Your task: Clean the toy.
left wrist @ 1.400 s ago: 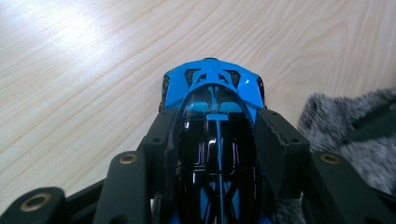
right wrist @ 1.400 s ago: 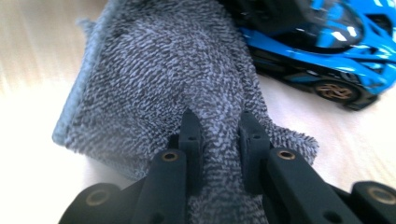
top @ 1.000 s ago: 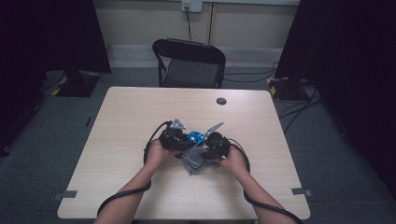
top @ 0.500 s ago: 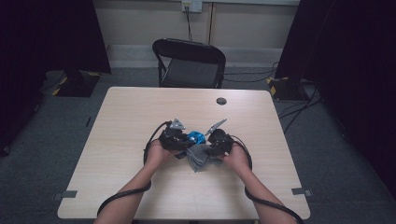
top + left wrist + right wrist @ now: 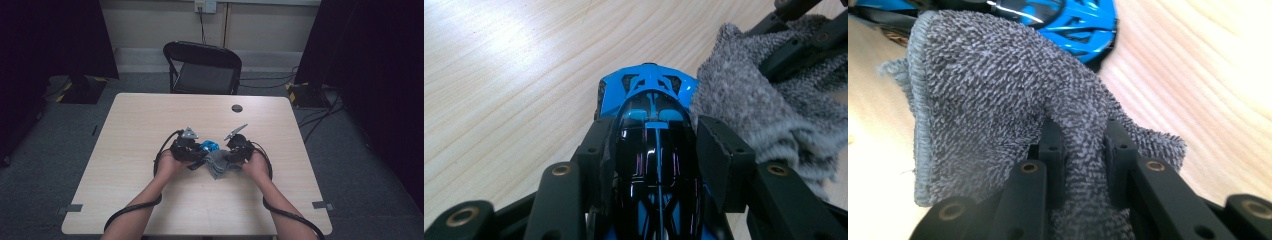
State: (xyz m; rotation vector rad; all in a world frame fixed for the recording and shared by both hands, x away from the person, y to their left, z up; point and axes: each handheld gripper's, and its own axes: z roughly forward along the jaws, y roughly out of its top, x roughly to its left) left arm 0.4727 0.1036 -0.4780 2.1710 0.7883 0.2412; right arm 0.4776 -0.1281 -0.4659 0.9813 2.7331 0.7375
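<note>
A glossy blue and black toy car [image 5: 651, 125] lies on the pale wooden table [image 5: 150, 120], clamped between the pads of my left gripper [image 5: 656, 145]. In the high view the car [image 5: 208, 146] shows between the two hands. My right gripper [image 5: 1080, 145] is shut on a fold of a grey terry cloth [image 5: 998, 95], which drapes against the car's [image 5: 1068, 22] blue body. From above, the cloth [image 5: 217, 164] hangs just in front of the car, with my left gripper [image 5: 192, 150] on its left and my right gripper [image 5: 232, 152] on its right.
A small dark round disc [image 5: 237, 108] lies near the table's far edge. A black folding chair [image 5: 202, 67] stands beyond the table. Cables trail from both grippers past the table's near edge.
The right hand and the cloth have shifted very slightly. The left hand and the car have stayed where they were.
</note>
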